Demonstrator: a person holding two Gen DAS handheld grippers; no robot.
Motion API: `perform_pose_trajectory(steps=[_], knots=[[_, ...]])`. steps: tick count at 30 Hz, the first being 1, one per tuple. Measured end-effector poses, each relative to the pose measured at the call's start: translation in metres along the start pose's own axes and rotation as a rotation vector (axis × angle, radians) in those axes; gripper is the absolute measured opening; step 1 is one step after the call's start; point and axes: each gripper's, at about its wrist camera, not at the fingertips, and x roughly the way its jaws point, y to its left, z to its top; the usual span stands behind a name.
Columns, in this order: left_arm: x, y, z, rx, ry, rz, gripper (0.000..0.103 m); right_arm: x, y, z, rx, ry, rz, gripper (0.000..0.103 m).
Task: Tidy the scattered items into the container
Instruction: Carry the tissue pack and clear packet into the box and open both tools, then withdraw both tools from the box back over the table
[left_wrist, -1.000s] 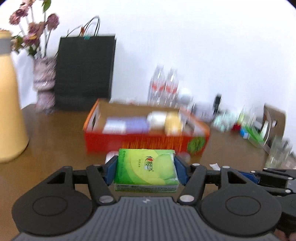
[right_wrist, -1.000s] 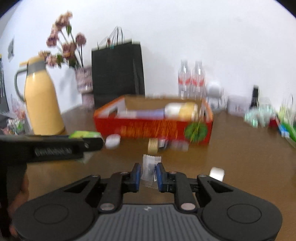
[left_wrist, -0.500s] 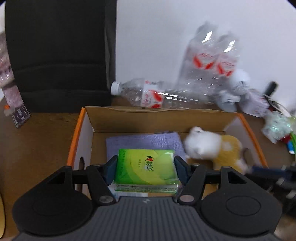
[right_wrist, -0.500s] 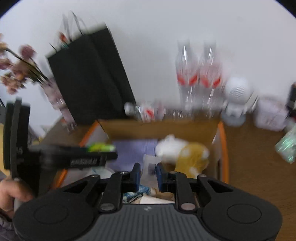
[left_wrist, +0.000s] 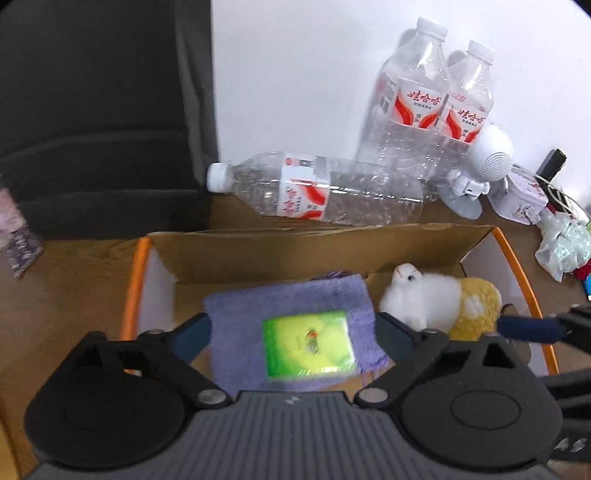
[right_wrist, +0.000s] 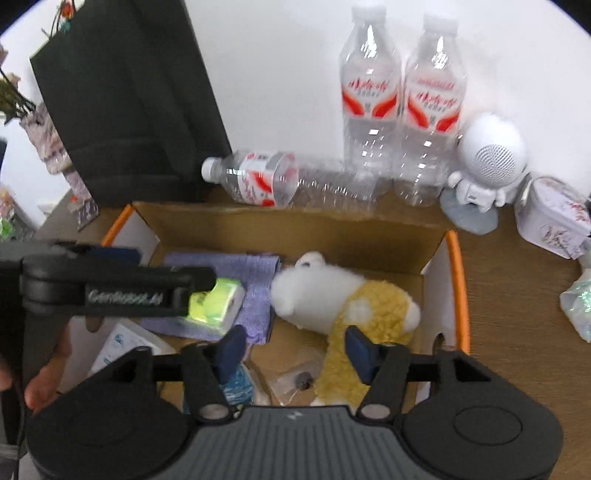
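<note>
Where cardboard box holds fuzzy purple cloth, glossy green packet, left claw spread

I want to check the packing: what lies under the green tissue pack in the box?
The green tissue pack rests on a purple cloth inside the cardboard box. What lies beneath the cloth is covered; beside it is a plush toy.

Left gripper spread wide, nothing between pads, pointing forward and down. Right gripper likewise parted, empty, angled down beside left one. Bare hand wrapped on left gripper's handle, partly visible at right view's left edge.
</note>
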Motion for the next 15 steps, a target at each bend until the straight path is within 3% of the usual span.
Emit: perform_pose_trajectory(steps=[4, 7, 15], knots=[[-0.018, -0.005, -0.005, 0.069, 0.073, 0.124, 0.103, -0.023, 0.000, -0.005, 0.038, 0.025, 0.027, 0.072], [-0.042, -0.009, -0.017, 0.113, 0.113, 0.128, 0.103, -0.044, 0.005, -0.013, 0.051, 0.037, 0.029, 0.077], [-0.140, -0.029, -0.054, 0.142, -0.016, 0.108, 0.103, -0.116, 0.022, -0.044, 0.041, -0.024, 0.045, 0.081]])
